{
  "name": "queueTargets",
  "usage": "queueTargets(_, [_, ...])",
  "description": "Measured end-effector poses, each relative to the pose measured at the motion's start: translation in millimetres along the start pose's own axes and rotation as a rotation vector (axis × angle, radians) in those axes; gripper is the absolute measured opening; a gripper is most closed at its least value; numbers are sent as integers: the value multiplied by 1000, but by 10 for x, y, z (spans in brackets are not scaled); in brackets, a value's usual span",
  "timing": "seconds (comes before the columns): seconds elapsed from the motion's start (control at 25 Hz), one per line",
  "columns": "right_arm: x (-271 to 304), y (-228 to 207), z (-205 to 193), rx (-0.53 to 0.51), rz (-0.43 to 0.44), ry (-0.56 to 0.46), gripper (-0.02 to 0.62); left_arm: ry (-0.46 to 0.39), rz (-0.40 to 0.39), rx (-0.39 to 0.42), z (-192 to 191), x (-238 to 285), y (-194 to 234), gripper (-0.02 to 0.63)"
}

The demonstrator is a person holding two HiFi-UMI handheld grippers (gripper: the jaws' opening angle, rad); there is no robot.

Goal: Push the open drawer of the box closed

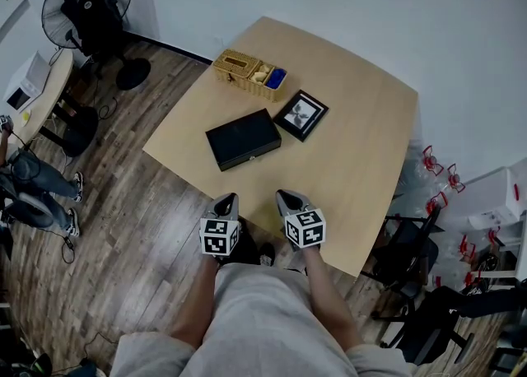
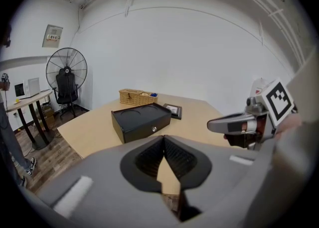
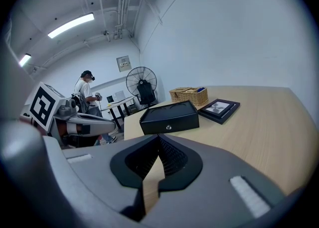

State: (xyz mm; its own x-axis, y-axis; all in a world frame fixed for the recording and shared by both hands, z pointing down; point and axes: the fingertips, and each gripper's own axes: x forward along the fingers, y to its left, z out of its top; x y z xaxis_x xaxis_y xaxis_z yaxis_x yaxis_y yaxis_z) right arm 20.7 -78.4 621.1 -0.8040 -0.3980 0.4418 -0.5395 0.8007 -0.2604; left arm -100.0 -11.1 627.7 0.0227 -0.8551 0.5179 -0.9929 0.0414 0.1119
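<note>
A black box (image 1: 243, 138) lies on the light wooden table (image 1: 362, 161), its front with a small silver knob (image 2: 154, 128) turned towards me. The drawer front looks flush with the box body (image 3: 169, 116). My left gripper (image 1: 228, 197) and right gripper (image 1: 282, 194) hover side by side at the table's near edge, well short of the box. Both are shut and hold nothing. In the left gripper view the jaws (image 2: 163, 137) meet at the tips, as they do in the right gripper view (image 3: 158, 137).
Beyond the box stand a wicker basket (image 1: 249, 73) and a black picture frame (image 1: 300, 114). A floor fan (image 1: 86, 5) and a desk (image 1: 41, 91) are at far left, with a person (image 1: 33, 178) nearby. Black chairs (image 1: 412, 252) stand right of the table.
</note>
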Motion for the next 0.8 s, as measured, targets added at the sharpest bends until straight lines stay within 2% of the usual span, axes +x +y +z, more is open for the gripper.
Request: queueTargets(0.8, [46,30,-2,-7,13,1,2,5,5,7,-12,26,29,54])
